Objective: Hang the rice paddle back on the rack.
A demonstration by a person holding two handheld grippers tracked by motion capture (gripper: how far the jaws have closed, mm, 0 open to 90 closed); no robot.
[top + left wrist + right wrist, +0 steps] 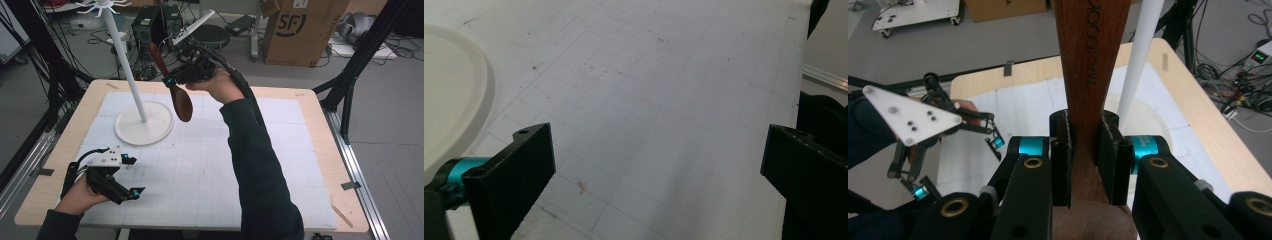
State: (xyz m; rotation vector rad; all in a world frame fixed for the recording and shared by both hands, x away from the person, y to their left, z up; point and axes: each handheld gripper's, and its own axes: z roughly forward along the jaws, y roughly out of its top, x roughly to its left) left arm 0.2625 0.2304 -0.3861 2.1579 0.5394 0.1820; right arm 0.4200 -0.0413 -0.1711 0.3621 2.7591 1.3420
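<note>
Room: wires, a big box (300, 27) and dark metal legs stand behind the table (320, 150).
Table: wood at the edge, with a white mat (210, 165) on top. The mat has thin lines on it.
Landmark: a white stand (131, 75) with a round base (145, 131) and a tall pole. It has small hooks at its top.
Spoon: a brown wooden spoon (172, 87) is up in the air, just right of the pole. Its bowl hangs down over the mat, near the base. Its thin end points up, higher than the hand.
Right gripper: the right gripper (172, 80) is right of the pole and above the base. Its jaws are clamped tight on the neck of the spoon, and the pads (1062, 160) press on both sides of the wood.
Left gripper: the left gripper (131, 175) rests low, in front of the base and near the table's close edge. Its jaws are wide apart with nothing in them.
Done: the spoon is picked up and held off the mat.
Left to do: I think the spoon is meant to hang on the stand. It is not on a hook yet. The thin end has to go higher, up to the hooks, and then the jaws must let go.
</note>
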